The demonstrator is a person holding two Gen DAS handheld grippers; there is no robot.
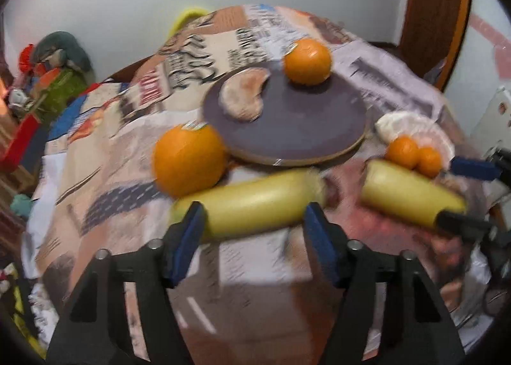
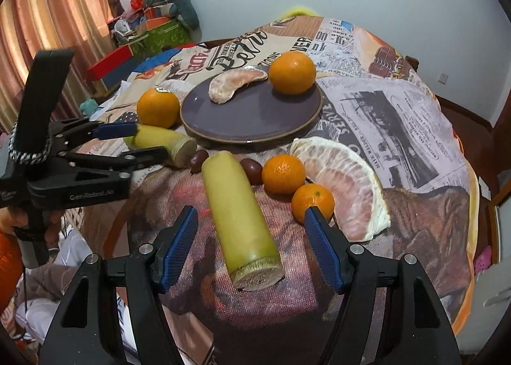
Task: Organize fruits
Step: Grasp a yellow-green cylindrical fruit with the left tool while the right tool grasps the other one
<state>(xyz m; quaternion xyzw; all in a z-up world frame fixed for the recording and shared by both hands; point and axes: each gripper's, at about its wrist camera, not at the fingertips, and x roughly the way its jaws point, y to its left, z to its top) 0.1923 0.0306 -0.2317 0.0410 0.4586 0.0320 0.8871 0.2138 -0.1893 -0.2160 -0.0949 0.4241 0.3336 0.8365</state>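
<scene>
Left gripper (image 1: pixel 252 231) open, blue pads either side of left yellow-green cane stick (image 1: pixel 252 202), not pressing. Right gripper (image 2: pixel 250 234) open around near yellow-green cane stick (image 2: pixel 239 215). Round purple ceramic plate (image 2: pixel 255 116) far, holding large orange (image 2: pixel 292 72) and peeled pomelo wedge (image 2: pixel 233 84).

Your left wrist view is smeared with motion blur; your right wrist view is sharp. Both bend and darken at the corners. Light is soft and even, and daylight glows through the curtain (image 2: pixel 60 7).
</scene>
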